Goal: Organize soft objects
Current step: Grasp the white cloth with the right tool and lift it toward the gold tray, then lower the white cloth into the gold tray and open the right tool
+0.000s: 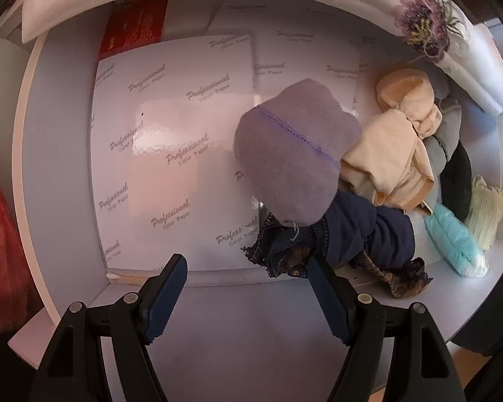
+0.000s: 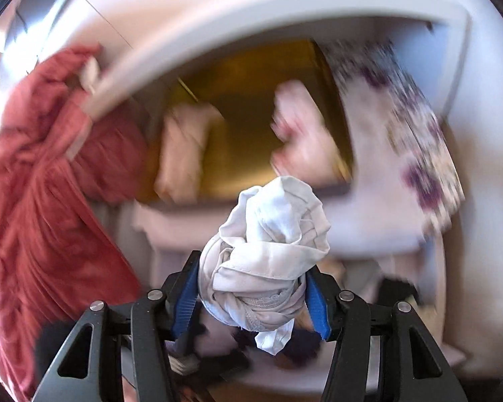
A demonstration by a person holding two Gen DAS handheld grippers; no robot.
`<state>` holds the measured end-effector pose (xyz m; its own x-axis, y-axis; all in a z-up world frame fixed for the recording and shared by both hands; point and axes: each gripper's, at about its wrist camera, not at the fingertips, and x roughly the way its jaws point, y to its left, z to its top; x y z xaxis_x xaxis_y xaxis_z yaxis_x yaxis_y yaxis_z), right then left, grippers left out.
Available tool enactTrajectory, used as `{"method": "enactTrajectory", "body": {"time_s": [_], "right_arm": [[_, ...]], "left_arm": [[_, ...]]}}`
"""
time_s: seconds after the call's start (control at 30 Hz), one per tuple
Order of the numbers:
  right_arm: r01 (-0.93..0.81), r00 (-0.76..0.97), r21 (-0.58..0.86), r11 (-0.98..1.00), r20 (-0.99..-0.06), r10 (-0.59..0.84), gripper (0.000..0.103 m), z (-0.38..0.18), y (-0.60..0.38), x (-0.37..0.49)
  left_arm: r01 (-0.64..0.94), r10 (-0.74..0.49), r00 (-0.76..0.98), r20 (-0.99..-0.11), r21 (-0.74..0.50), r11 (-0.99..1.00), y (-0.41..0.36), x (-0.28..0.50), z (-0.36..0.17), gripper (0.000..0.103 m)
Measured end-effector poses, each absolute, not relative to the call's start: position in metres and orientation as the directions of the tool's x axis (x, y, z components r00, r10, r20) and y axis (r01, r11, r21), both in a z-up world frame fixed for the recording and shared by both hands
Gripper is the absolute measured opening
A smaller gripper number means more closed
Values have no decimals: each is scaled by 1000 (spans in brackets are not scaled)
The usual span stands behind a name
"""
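In the right wrist view my right gripper (image 2: 254,268) is shut on a crumpled white cloth bundle (image 2: 268,234), its blue pads (image 2: 184,301) pressing both sides. The bundle hangs in the air before a blurred open cabinet. In the left wrist view my left gripper (image 1: 246,268) points down, open, with nothing between its fingers. Below it lies a pile of soft things on a white shelf (image 1: 218,315): a lilac cloth (image 1: 291,157), beige stockings (image 1: 392,154), a navy lace garment (image 1: 352,238), grey and black pieces (image 1: 452,174), a pale green sock (image 1: 486,217).
Printed white paper sheets (image 1: 171,140) line the shelf, with a red packet (image 1: 134,23) at the back. A light blue packet (image 1: 452,241) lies by the pile. A floral white fabric (image 1: 446,33) hangs at the right and a red cloth (image 2: 40,184) at the left.
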<state>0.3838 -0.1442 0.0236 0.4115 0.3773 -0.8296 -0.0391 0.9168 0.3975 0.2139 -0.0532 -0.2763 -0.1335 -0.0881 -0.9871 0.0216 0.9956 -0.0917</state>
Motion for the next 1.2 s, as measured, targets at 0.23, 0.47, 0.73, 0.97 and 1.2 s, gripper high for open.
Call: {"method": "enactTrajectory", "body": {"time_s": [0.23,0.47,0.73,0.97,1.2], "right_arm": [[-43,474,402,915,-798,373,58,29,-119,454],[5,494,352,936,-815,304,58,4,-108,506],[52,566,227,972,-809,159,62,-13,-106,536],[57,580,222,973,-801,149,82,-12,-118,532],[42,576,207,977,-804,146,82,-5,-126,515]], "left_arm": [[-27,-120,-152,-981,-117,993,-44,210,-285,76],[-35,-136,-175,-975,-132,991,-49,207,-292,76],[-61,-157,-176,-972,-149,987,-54,208,-294,76],[-56,-151,-179,-972,-143,988,-58,211,-293,75],[-45,-137,-172,-976,-131,990,-60,210,-289,75]]}}
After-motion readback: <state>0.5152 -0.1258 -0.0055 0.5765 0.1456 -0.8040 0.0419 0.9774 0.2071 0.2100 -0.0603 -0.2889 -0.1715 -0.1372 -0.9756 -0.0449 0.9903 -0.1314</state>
